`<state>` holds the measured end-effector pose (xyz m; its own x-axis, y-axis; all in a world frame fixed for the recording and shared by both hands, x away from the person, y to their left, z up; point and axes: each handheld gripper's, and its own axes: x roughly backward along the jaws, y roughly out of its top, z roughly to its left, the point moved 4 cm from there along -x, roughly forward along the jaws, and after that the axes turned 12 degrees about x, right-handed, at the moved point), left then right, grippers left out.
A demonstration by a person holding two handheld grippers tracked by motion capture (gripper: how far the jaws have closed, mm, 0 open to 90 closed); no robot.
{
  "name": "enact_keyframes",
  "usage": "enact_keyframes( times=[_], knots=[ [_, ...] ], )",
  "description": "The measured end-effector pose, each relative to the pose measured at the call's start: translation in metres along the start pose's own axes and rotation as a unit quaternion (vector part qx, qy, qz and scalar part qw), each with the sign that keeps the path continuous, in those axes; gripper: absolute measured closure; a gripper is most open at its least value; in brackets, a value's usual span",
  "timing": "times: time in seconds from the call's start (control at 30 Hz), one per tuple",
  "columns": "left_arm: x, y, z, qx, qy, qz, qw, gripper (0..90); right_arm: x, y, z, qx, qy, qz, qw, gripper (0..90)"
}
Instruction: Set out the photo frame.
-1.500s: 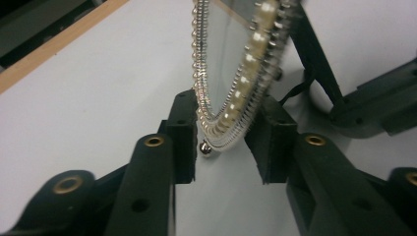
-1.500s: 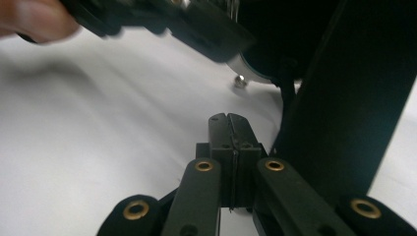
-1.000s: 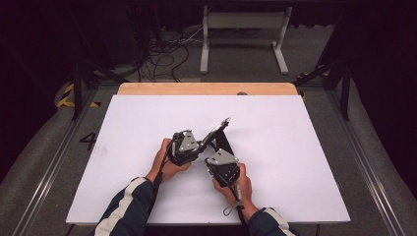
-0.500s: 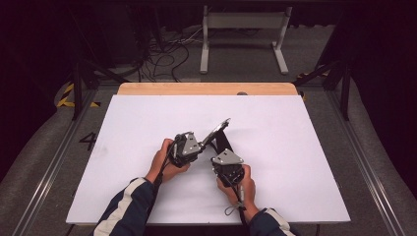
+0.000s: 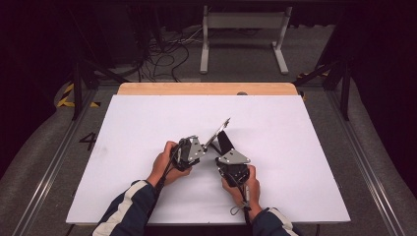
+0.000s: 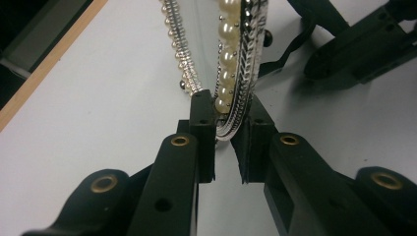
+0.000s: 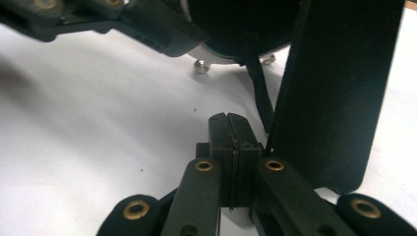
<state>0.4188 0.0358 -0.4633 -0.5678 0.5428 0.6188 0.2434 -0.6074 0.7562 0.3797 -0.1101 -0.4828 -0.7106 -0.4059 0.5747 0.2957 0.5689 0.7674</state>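
Frame [image 6: 236, 73], pearl-rimmed, stands tilted at table centre, its long axis running toward the upper right in the high view. Left gripper [image 6: 227, 120] clamps the frame's lower rim edge-on. Right gripper [image 7: 230, 129], jaws pressed together and empty, lies just beside the black stand [image 7: 334, 88] at the frame's back. No containers on the table [image 5: 147, 123].
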Motion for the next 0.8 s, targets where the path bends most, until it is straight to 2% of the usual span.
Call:
enact_keyframes(
  times=[0.17, 0.27, 0.43, 0.53, 0.57, 0.67, 0.7, 0.73, 0.8],
  knots=[
    [-0.001, 0.001, -0.002, 0.012, -0.005, -0.008, 0.9999, 78.4, 0.002, -0.002, -0.004, -0.001, 0.009, 0.0, 1.0, 90.0],
    [-0.004, 0.002, -0.002, 0.023, -0.012, -0.013, 0.9996, 73.3, 0.003, -0.004, -0.008, -0.004, 0.011, -0.002, 0.9999, 90.0],
    [-0.008, -0.001, 0.003, 0.064, -0.033, -0.026, 0.997, 62.1, 0.002, -0.005, -0.009, 0.0, 0.01, -0.003, 0.9999, 90.0],
    [-0.015, -0.003, 0.006, 0.061, -0.025, -0.015, 0.9977, 58.0, 0.002, -0.005, -0.009, 0.003, 0.012, -0.004, 0.9999, 90.0],
    [-0.018, -0.003, 0.006, 0.063, -0.021, -0.013, 0.9977, 57.2, 0.003, -0.005, -0.01, 0.002, 0.011, -0.015, 0.9998, 90.0],
    [-0.021, -0.003, 0.006, 0.072, -0.029, -0.019, 0.9968, 58.1, 0.008, -0.002, -0.009, 0.017, -0.001, -0.031, 0.9994, 90.0],
    [-0.021, -0.004, 0.007, 0.077, -0.035, -0.021, 0.9962, 59.4, 0.008, -0.001, -0.008, 0.019, 0.003, -0.031, 0.9993, 90.0],
    [-0.021, -0.004, 0.007, 0.076, -0.038, -0.021, 0.9962, 59.9, 0.008, -0.001, -0.008, 0.019, 0.008, -0.03, 0.9993, 90.0],
    [-0.02, -0.003, 0.005, 0.065, -0.042, -0.02, 0.9968, 67.1, 0.007, -0.003, -0.008, 0.017, 0.012, -0.029, 0.9994, 90.0]
  ],
)
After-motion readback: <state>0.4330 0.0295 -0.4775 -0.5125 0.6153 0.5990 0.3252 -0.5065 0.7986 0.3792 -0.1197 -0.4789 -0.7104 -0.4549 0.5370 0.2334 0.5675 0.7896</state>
